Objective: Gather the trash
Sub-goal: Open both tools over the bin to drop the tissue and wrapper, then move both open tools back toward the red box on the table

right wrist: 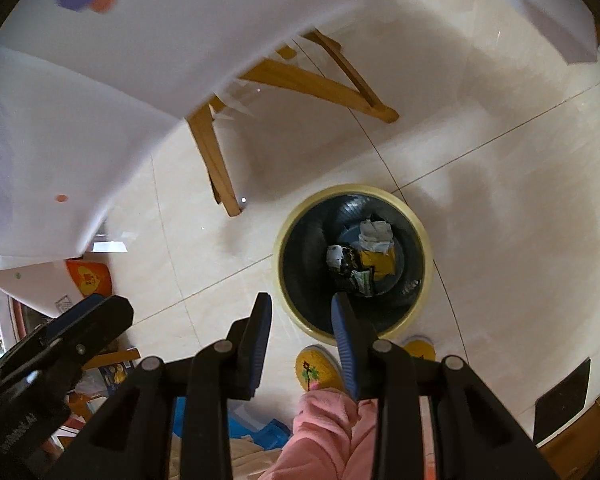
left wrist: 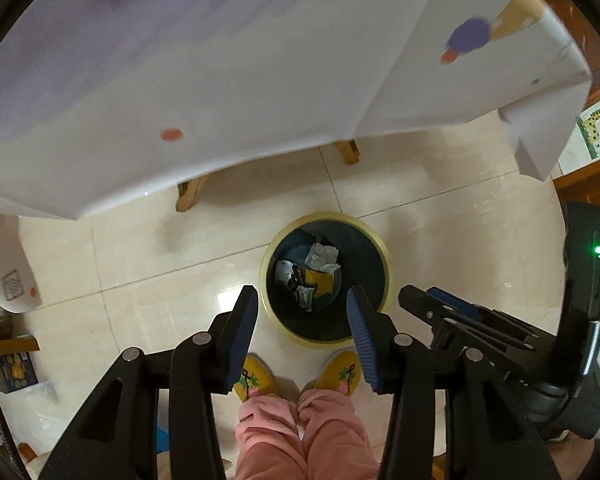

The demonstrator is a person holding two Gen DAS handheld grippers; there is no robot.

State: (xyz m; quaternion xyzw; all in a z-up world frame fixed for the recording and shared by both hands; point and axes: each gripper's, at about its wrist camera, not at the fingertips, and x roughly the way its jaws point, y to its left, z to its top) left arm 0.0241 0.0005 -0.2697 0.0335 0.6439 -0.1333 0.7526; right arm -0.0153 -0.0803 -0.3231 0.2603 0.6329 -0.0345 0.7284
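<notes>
Where print appears, on the wrappers (left wrist: 306,294) and a tablecloth tag (left wrist: 13,285), too blurred to read. Left to right: tablecloth (left wrist: 204,80) edge overhanging bare tiled floor (left wrist: 148,248); left gripper (left wrist: 302,304) spread wide, gripping nothing, above the yellow-rimmed bin (left wrist: 384,258) holding crumpled trash (left wrist: 320,258); right gripper (right wrist: 300,312) likewise parted, empty, over the bin.

White tablecloth (left wrist: 220,80) with coloured dots, wooden table legs (right wrist: 216,160), beige tiled floor (left wrist: 140,248), yellow embroidered slippers (left wrist: 256,376), pink trousers (left wrist: 304,432)
</notes>
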